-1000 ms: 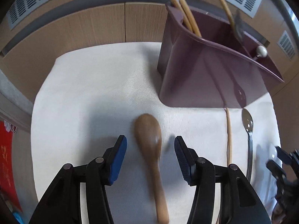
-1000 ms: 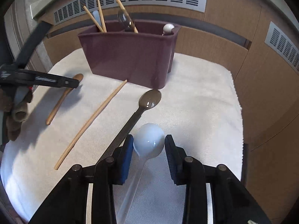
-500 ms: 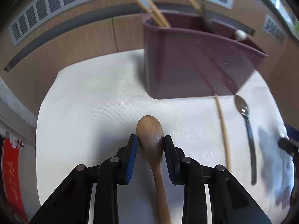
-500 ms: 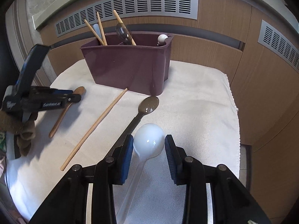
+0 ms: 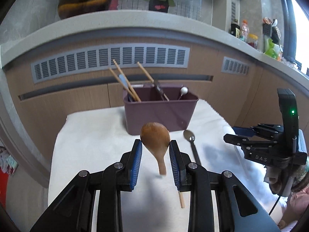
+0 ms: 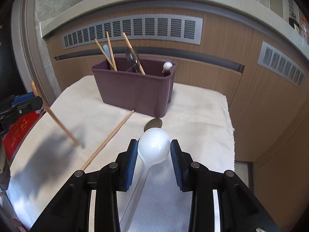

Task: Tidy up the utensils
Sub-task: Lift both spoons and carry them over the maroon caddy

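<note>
My left gripper (image 5: 155, 150) is shut on the bowl of a wooden spoon (image 5: 155, 139) and holds it lifted above the white cloth (image 5: 92, 135), handle hanging down. My right gripper (image 6: 154, 150) is shut on the bowl of a white plastic spoon (image 6: 154, 145), raised over the cloth (image 6: 193, 116). The maroon utensil holder (image 5: 160, 114) stands at the back of the cloth and holds chopsticks and spoons; it also shows in the right wrist view (image 6: 135, 89). The left gripper with the wooden spoon (image 6: 54, 116) shows at the left of the right wrist view.
A metal spoon (image 5: 191, 141) lies on the cloth in front of the holder, its bowl partly hidden in the right wrist view (image 6: 154, 124). A single chopstick (image 6: 110, 139) lies diagonally on the cloth. Wooden panels with vents stand behind. The right gripper (image 5: 266, 147) shows at the right.
My left gripper closed on the wooden spoon and lifted it off the cloth. My right gripper kept its hold on the white spoon and rose, tilting upward.
</note>
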The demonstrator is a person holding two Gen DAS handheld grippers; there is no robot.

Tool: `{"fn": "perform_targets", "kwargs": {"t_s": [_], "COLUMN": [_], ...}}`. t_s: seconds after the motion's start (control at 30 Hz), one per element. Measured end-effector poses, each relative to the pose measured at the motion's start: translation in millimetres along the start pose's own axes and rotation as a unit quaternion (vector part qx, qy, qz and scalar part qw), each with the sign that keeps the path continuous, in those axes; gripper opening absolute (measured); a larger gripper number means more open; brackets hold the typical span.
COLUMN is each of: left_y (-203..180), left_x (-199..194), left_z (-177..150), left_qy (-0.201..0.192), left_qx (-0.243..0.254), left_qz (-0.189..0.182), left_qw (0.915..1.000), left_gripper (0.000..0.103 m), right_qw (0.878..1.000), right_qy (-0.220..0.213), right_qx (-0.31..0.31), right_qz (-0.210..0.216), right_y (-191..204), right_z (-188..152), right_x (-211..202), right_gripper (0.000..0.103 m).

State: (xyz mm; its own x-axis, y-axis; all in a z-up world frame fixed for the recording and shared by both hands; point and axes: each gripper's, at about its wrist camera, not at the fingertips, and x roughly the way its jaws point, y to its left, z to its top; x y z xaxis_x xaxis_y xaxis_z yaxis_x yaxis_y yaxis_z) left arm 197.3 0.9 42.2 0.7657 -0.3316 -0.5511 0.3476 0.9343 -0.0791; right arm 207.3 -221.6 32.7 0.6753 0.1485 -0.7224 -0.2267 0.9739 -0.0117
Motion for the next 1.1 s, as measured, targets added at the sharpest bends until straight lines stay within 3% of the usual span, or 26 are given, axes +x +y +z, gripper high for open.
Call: {"fn": "perform_targets", "kwargs": {"t_s": [0.53,0.63,0.7,0.9,1.0,1.1], "left_y": [-13.6,-18.6,-23.3,-29.6,-22.8,-13.5], "left_x": [-51.0,-67.0,-81.1,-90.4,-72.9,-48.4], "left_z": [23.4,44.0,67.3,135.5,156.4,168.0], "left_qy": [-0.046,-0.068,-0.098,-0.163,-0.172,-0.174], "left_qx": [0.006,0.018,0.03,0.05,0.045,0.037], "left_qz": [-0.01,-0.008,-0.004,0.019,0.022,0.03], "left_qw": [0.9989,0.9975,0.9947,0.9852,0.9839,0.9836], "left_gripper": [0.03,0.03,0.03,0.03,0.03,0.03], "right_qw": [0.998,0.993,0.985,0.946,0.939,0.941], "right_qy": [-0.053,-0.093,-0.149,-0.295,-0.321,-0.323], "right_qx": [-0.033,-0.055,-0.067,-0.1,-0.093,-0.076], "right_qz": [-0.023,-0.041,-0.055,-0.088,-0.082,-0.072], "right_y": [7.6,12.2,15.5,24.3,19.7,12.1], "right_z": [20.0,38.9,65.2,134.9,157.0,171.4], "right_x": [-50.0,-72.2,-99.7,-152.2,-146.9,-121.1], "right_gripper": [0.032,0.032,0.032,0.033,0.033,0.033]}}
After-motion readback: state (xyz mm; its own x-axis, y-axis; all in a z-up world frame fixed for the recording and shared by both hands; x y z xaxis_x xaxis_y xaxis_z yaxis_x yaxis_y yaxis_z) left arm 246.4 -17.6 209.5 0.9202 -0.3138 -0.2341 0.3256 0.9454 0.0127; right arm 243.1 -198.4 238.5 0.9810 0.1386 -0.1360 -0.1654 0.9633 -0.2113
